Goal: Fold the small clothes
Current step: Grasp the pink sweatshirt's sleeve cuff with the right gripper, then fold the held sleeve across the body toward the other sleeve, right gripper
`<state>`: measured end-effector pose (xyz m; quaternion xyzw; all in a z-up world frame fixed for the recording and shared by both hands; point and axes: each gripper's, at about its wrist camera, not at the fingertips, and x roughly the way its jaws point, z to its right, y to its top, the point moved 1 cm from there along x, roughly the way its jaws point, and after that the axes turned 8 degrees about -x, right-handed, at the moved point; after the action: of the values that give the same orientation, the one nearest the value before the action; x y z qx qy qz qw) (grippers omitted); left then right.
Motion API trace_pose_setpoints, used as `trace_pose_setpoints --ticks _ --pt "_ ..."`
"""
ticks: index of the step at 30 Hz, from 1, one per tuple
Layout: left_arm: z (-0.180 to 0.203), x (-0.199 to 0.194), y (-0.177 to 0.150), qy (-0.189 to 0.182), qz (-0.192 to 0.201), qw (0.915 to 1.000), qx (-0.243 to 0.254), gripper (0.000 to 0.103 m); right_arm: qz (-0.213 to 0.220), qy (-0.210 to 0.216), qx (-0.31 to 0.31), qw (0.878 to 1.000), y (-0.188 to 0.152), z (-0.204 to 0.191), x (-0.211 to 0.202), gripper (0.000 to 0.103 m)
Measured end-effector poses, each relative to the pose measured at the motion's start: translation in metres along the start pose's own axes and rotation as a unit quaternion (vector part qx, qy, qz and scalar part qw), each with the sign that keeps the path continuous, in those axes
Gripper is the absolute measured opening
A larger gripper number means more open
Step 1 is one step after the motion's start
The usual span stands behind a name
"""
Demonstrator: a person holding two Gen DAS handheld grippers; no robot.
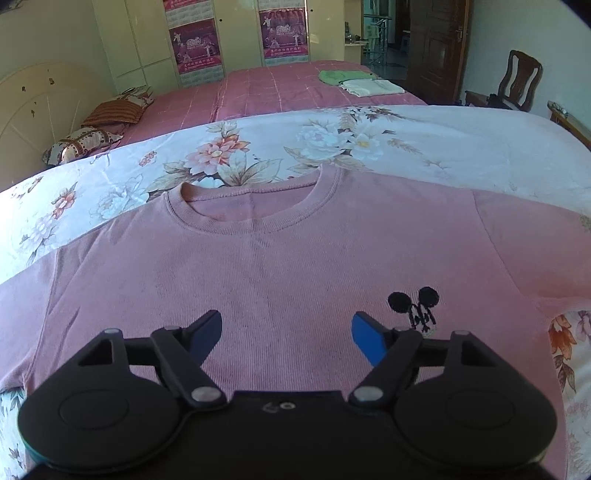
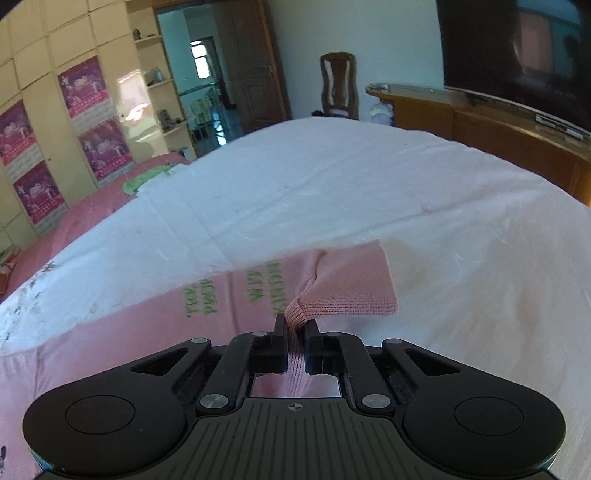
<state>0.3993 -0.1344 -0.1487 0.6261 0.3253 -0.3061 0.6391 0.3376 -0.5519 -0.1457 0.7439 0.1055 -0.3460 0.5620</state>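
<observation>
The bed [image 1: 461, 147] carries the pink shirt [image 1: 277, 266], laid flat near its front edge. Step in hand: first sleeve fold. The right tool [image 2: 295, 328] is clamped on the sleeve cuff [image 2: 343, 295]. The left tool [image 1: 286, 332] hovers over the chest, jaws apart, empty. Next: carry the sleeve inward across the body.

The gripper [image 1: 286, 334] body hides your shirt's [image 1: 280, 266] hem in the left view, and both sleeves run past the frame's edges. In the right view the pinched sleeve [image 2: 351, 284] cuff vanishes between the closed gripper [image 2: 295, 328] fingers. Green lettering [image 2: 236, 291] there is too blurred to read. Wardrobe posters [image 1: 283, 31] are too small to make out.
</observation>
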Motion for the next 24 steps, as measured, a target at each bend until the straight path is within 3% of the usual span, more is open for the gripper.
trace_pose_setpoints --ticks 5,11,15,19,20,22,23,24 --pt "-0.017 -0.008 0.006 0.004 0.007 0.9999 -0.013 0.073 0.036 0.082 -0.064 0.994 0.014 -0.078 -0.019 0.007" --pt "-0.054 -0.021 0.011 0.021 0.025 0.9989 -0.035 0.074 0.047 0.207 -0.149 0.966 -0.006 -0.207 -0.042 0.007" --pt "-0.079 -0.023 0.012 0.012 0.027 0.9982 -0.052 0.080 0.002 0.283 -0.199 0.938 -0.050 -0.290 -0.041 0.007" --pt "-0.095 -0.012 0.017 -0.042 0.001 0.9954 -0.086 0.084 -0.068 0.308 -0.238 0.919 -0.096 -0.338 -0.029 0.008" --pt "-0.096 -0.009 0.017 -0.055 -0.004 0.9943 -0.091 0.086 -0.075 0.304 -0.242 0.919 -0.103 -0.342 -0.028 0.010" --pt "-0.093 -0.003 0.018 -0.079 -0.009 0.9926 -0.092 0.089 -0.077 0.308 -0.234 0.919 -0.105 -0.336 -0.030 0.029" --pt "-0.090 0.000 0.018 -0.091 -0.013 0.9918 -0.089 0.091 -0.072 0.311 -0.232 0.919 -0.105 -0.334 -0.034 0.052" --pt "-0.086 0.002 0.018 -0.102 -0.014 0.9909 -0.087 0.091 -0.062 0.307 -0.236 0.920 -0.103 -0.329 -0.039 0.063"
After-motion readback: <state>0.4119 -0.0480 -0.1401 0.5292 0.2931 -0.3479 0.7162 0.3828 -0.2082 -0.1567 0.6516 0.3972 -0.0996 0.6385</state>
